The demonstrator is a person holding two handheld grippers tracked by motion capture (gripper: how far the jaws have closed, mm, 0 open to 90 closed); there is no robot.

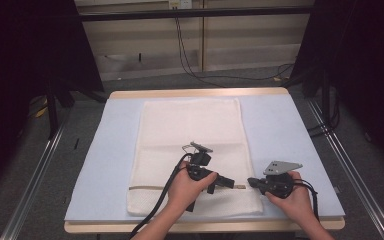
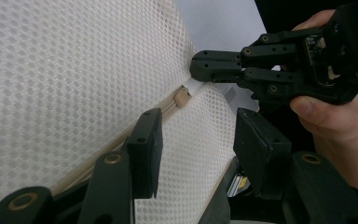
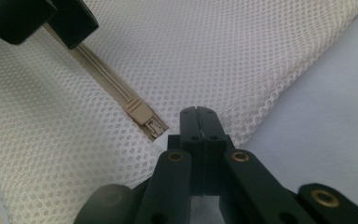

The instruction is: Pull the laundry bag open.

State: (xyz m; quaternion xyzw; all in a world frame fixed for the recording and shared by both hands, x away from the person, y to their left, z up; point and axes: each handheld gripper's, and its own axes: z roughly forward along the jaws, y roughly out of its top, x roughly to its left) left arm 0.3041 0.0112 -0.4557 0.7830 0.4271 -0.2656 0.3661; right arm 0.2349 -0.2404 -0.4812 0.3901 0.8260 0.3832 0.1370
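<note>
A white mesh bag [image 1: 190,135] lies flat on the blue mat [image 1: 290,130]. A beige zipper [image 1: 150,188] runs across its near end, and the slider [image 2: 182,97] sits at the zipper's right end [image 3: 140,114]. My left gripper [image 2: 196,126] is open and lies low over the mesh. Its jaws point along the zipper, a short way from the slider, with nothing pressed between them. My right gripper [image 3: 198,116] is shut, pinching the bag's edge just beyond the slider [image 1: 240,187]. The two grippers [image 1: 230,182] [image 1: 251,181] face each other, tips close.
The mat covers a wooden table [image 1: 200,93] whose near edge lies just below the hands. Metal rails [image 1: 35,170] run along both sides on the floor, and cables [image 1: 190,60] trail behind the table. Bare mat flanks the bag on each side.
</note>
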